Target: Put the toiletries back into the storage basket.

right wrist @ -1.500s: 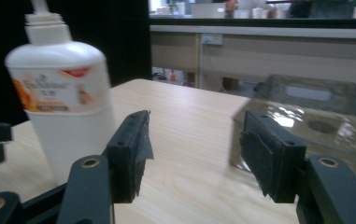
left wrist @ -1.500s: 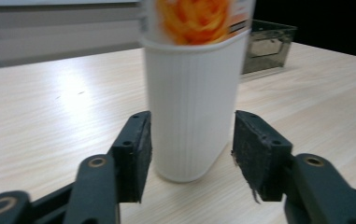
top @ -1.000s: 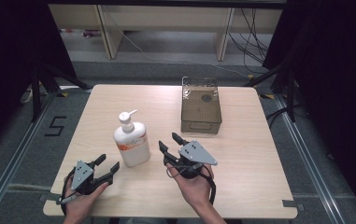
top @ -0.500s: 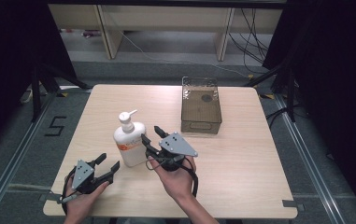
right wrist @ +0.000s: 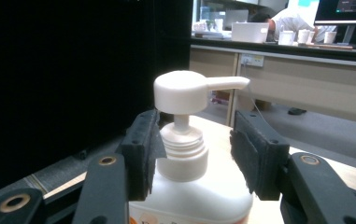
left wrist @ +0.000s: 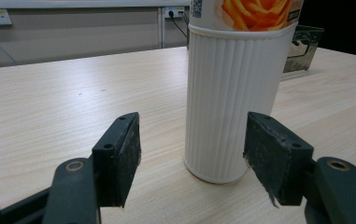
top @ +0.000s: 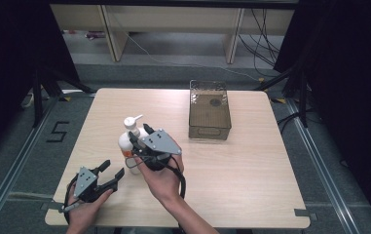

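Note:
A white pump bottle [top: 127,141] with an orange flower label stands upright on the wooden table [top: 251,165], left of centre. My right gripper [top: 138,140] has reached it from the right. In the right gripper view that gripper [right wrist: 192,149] is open, its jaws straddling the bottle's neck collar [right wrist: 183,148] just under the pump head [right wrist: 185,90]; the left pad sits close to the collar, the right pad stands apart. My left gripper [top: 112,169] rests open near the front left edge. In the left gripper view the ribbed bottle body [left wrist: 234,93] stands just beyond the open left gripper [left wrist: 192,154].
A dark see-through rectangular basket [top: 210,109] stands at the back right of the table, also seen as a basket [left wrist: 304,42] behind the bottle. Shelving and cables lie beyond the far edge. A number 5 is marked on the floor [top: 59,131] at the left.
My right gripper has moved left and forward across the table to the bottle and now has its open jaws around the neck. The left gripper has stayed in place.

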Demonstrator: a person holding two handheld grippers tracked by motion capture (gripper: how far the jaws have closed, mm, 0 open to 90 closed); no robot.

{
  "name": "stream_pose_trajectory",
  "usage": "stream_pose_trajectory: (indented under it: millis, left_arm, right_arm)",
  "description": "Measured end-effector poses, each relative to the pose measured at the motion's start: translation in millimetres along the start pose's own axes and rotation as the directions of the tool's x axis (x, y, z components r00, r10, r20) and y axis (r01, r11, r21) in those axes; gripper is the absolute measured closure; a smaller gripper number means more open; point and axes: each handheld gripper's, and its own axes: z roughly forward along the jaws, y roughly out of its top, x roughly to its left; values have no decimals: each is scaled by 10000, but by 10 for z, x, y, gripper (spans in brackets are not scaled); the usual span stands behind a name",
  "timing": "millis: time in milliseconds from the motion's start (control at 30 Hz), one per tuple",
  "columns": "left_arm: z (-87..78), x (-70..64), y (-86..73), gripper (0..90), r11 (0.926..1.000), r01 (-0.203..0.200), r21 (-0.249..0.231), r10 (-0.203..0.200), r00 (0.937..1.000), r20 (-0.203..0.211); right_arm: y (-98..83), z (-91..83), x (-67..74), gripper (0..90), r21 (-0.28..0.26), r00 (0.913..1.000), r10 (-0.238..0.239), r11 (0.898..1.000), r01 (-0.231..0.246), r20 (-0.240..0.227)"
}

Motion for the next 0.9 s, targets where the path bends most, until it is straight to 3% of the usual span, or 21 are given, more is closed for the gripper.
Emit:
stream_pose_trajectory:
  millis: [133, 167, 200, 267, 567, 700, 767, 900]
  left_arm:
    - [15, 3, -6, 359, 9999, -6, -171, 8, 10000, 87]
    - [11, 1, -4, 359, 9999, -10, -120, 11, 10000, 56]
    - [8, -1, -3, 359, 10000, -12, -86, 12, 10000, 42]
    - [3, -4, 0, 360, 10000, -38, 15, 38, 10000, -13]
    - [3, -7, 1, 362, 10000, -33, 21, 33, 10000, 10]
    - [3, -8, 1, 362, 10000, -83, 49, 83, 10000, 13]
    - [4, -9, 2, 362, 9999, -89, 70, 89, 10000, 20]
    - [4, -8, 2, 362, 9999, -95, 73, 95, 10000, 18]
  right_arm:
    - [16, 71, 45, 520, 81, 9996, -111, 9999, 109, 254]
    - [20, 84, 39, 520, 66, 9993, -259, 9996, 257, 273]
    - [18, 96, 58, 520, 204, 9998, -4, 9998, 0, 203]
    - [21, 129, 56, 519, 188, 9991, -254, 9995, 247, 338]
    - [34, 243, 109, 522, 314, 9984, -397, 9988, 385, 393]
    - [38, 265, 119, 534, 286, 9984, -180, 9995, 165, 535]
    - [50, 286, 111, 542, 223, 9984, -292, 9994, 281, 474]
    - [66, 294, 134, 562, 499, 9985, -120, 9987, 94, 527]
